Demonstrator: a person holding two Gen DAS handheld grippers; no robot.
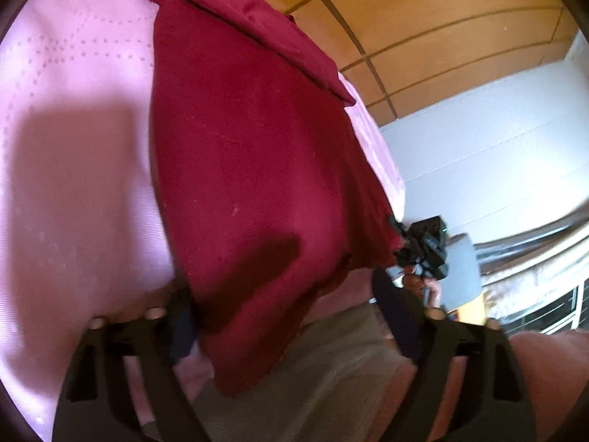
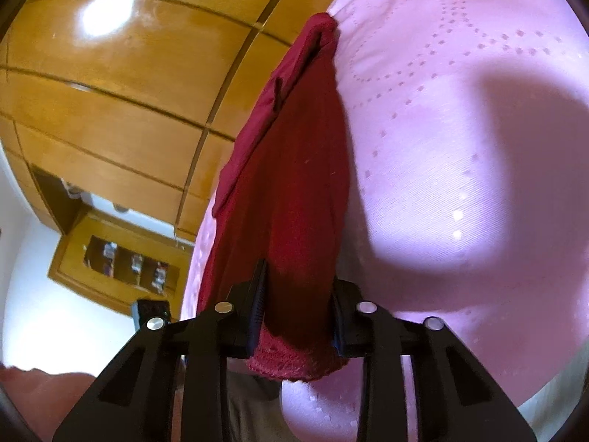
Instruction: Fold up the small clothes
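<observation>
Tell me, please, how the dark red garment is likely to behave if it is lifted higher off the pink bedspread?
The dark red garment probably stays floppy: it drapes and sags between claws. It looks light, a thin knit. The right claw pinches a bunched edge, so it may slip little.

Matt red cloth garment [image 1: 257, 169] on smooth pink quilted bedcover [image 1: 73, 184], glossy wooden wardrobe [image 2: 121, 84]

The red garment [image 1: 257, 169] drapes over the left gripper [image 1: 291, 316], hiding its left fingertip and whether the jaws hold cloth, the right gripper [image 1: 423, 246] beyond is small and blurred, and in the right wrist view the garment's near hem hides the right gripper's pads.
</observation>
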